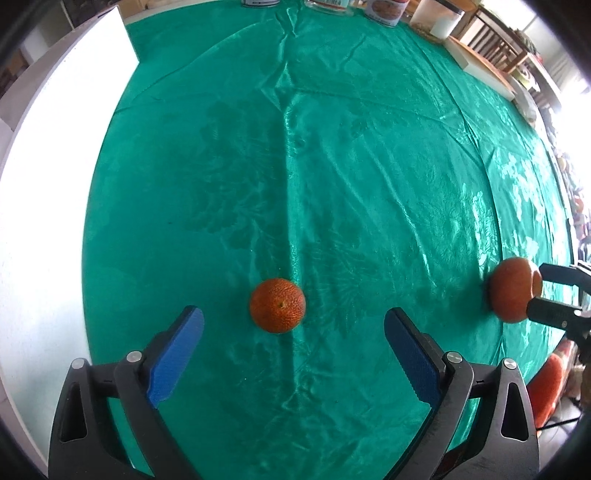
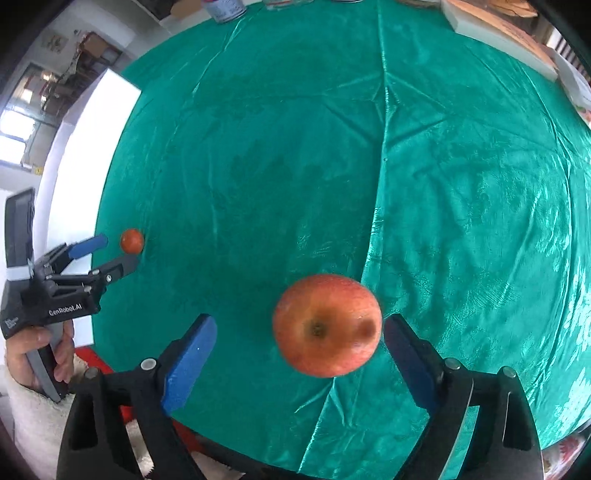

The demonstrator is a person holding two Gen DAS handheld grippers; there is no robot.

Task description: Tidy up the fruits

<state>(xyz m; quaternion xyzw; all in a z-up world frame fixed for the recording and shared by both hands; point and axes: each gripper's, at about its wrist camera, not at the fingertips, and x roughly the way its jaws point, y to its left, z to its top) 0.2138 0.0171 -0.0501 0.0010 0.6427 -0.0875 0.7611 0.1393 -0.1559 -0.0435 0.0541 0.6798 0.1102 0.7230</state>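
- Left wrist view, from the left: a white surface (image 1: 55,192) borders the left edge of the green tablecloth (image 1: 332,166), which covers the table and shows creases running from the far edge toward the near one.
- Left gripper (image 1: 293,332) points steeply down at the cloth with its blue pads (image 1: 177,354) spread wide; nothing is pressed between them.
- A small orange (image 1: 277,305) lies on the cloth just ahead of the pads, centred on the gap and touching neither.
- Toward the right edge of the cloth sits an apple (image 1: 513,290), with the dark fingertips of the other tool right against it from the right.
- Along the far edge stand jars and a white container (image 1: 441,20), partly cut off; a wooden chair (image 1: 495,40) shows beyond the far right corner.
- Right wrist view, from the left: a hand (image 2: 40,354) holds the left tool's grip off the left edge of the cloth (image 2: 461,184), and the orange (image 2: 132,240) shows small near that edge, by the tool's tips.
- Right gripper (image 2: 300,350) also aims down, jaws wide apart.
- The apple (image 2: 327,325), red-orange with its stem pit facing the camera and a dark blemish on its right side, sits between the pads (image 2: 190,363), nearer the right one; whether that pad touches it I cannot tell, and the left pad is clear of it.
- A flat white box (image 2: 498,40) lies at the far right corner.
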